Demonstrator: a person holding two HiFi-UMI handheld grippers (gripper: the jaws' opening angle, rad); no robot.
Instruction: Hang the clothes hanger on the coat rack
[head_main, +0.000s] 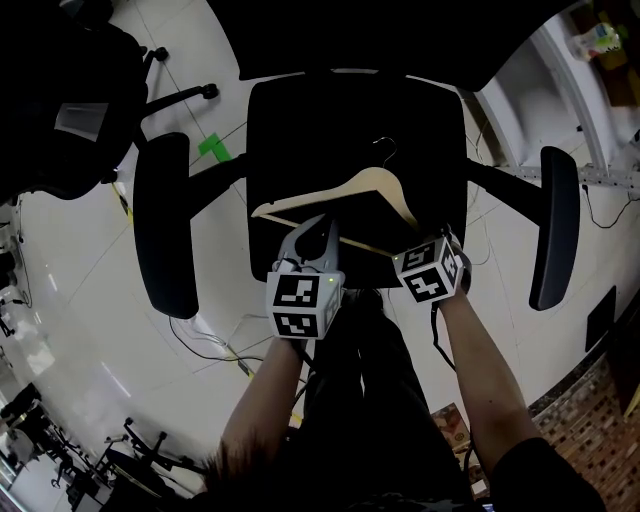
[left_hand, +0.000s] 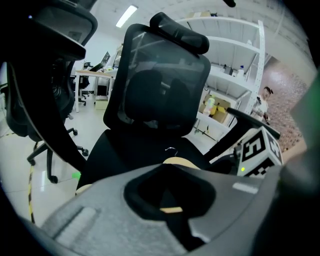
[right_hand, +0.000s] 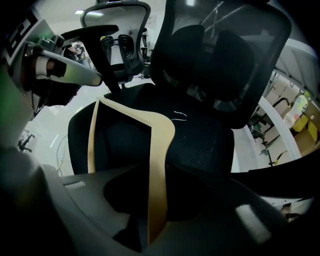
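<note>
**First onlooker:** Where is the hanger sitting?

**Second onlooker:** The wooden hanger (head_main: 372, 188) is lying over the seat of a black office chair (head_main: 300, 120) and seems to be just clear of it. Its wire hook (head_main: 384, 150) is pointing toward the backrest. The left gripper (head_main: 320, 230) is pinching the thin lower bar, with its jaws closed down on the wood. The right gripper (head_main: 432, 248) is clamping one sloping arm near its end, and its jaws are standing part-way closed with the wood running between them.

**First onlooker:** What is making this lift go well?

**Second onlooker:** I'm judging that both ends should be rising together and level, so the wood isn't twisting in either grip. The hook should be staying free and facing outward. No coat rack is showing in any view, so finding it is coming first.
</note>
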